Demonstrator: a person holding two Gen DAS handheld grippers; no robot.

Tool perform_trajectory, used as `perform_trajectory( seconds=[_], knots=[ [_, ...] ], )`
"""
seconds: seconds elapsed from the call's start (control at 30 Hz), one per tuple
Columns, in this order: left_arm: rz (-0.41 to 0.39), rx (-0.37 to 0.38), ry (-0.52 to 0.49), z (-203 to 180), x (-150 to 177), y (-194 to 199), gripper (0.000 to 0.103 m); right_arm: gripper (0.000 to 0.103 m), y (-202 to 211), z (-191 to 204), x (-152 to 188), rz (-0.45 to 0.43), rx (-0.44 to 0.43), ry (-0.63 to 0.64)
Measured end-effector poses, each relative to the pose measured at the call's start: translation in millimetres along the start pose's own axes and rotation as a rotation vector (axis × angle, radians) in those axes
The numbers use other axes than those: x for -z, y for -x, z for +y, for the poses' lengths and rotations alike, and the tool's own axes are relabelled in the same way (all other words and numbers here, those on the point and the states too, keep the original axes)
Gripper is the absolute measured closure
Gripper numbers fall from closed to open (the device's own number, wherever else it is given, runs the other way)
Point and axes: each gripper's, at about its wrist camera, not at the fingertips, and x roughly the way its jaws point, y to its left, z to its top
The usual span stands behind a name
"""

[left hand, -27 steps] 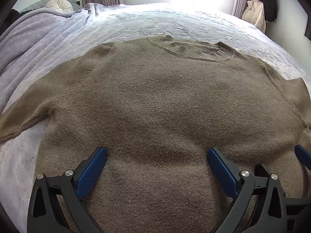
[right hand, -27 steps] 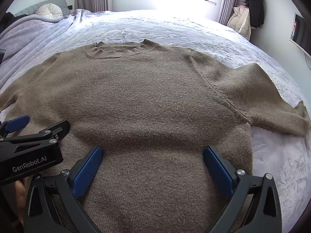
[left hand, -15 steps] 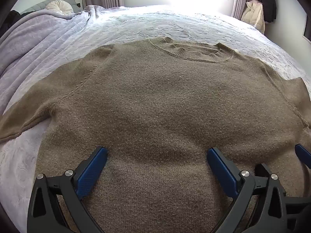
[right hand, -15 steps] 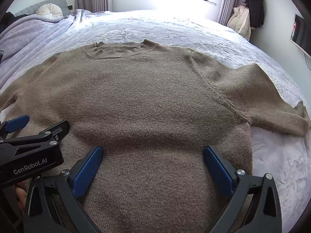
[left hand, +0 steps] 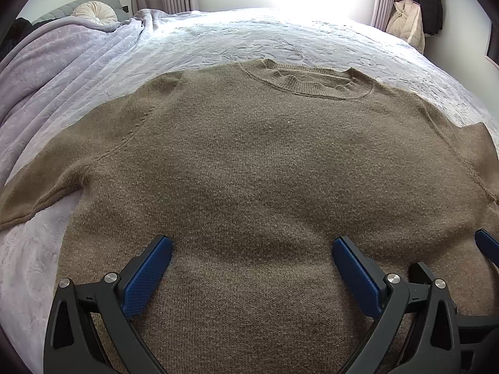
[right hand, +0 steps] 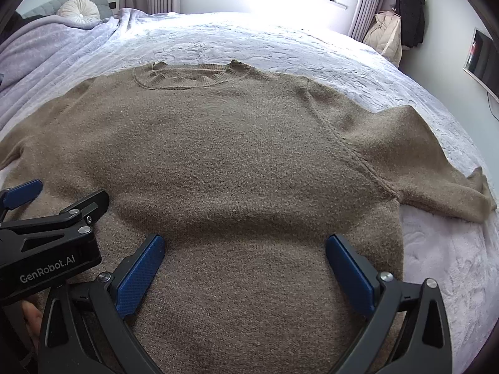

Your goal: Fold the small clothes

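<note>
A brown knit sweater [left hand: 265, 162] lies flat and face up on the bed, collar [left hand: 305, 78] at the far end, sleeves spread to both sides. It also fills the right wrist view [right hand: 237, 155], with its right sleeve [right hand: 430, 162] stretched out. My left gripper [left hand: 251, 243] is open and empty, hovering over the sweater's lower body. My right gripper [right hand: 244, 240] is open and empty beside it, over the lower right part. The left gripper's body shows in the right wrist view [right hand: 46, 240].
The bed has a pale lilac quilted cover [left hand: 280, 37]. A folded lilac blanket [left hand: 56, 71] and a round cushion [left hand: 95, 14] lie at the far left. Coats [right hand: 405, 21] hang by the wall at the far right, under a window.
Both grippers have drawn back slightly; the sweater looks a little farther away. The sweater has not moved and both grippers stay open.
</note>
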Motion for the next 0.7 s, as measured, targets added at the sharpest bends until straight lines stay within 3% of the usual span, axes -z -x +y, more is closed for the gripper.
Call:
perform_trajectory(
  seconds=[0.7],
  knots=[
    [0.001,-0.004,0.002,-0.6,1.7,-0.4,0.000,0.000,0.2,0.6,0.2,-0.001,0.001,0.000]
  ],
)
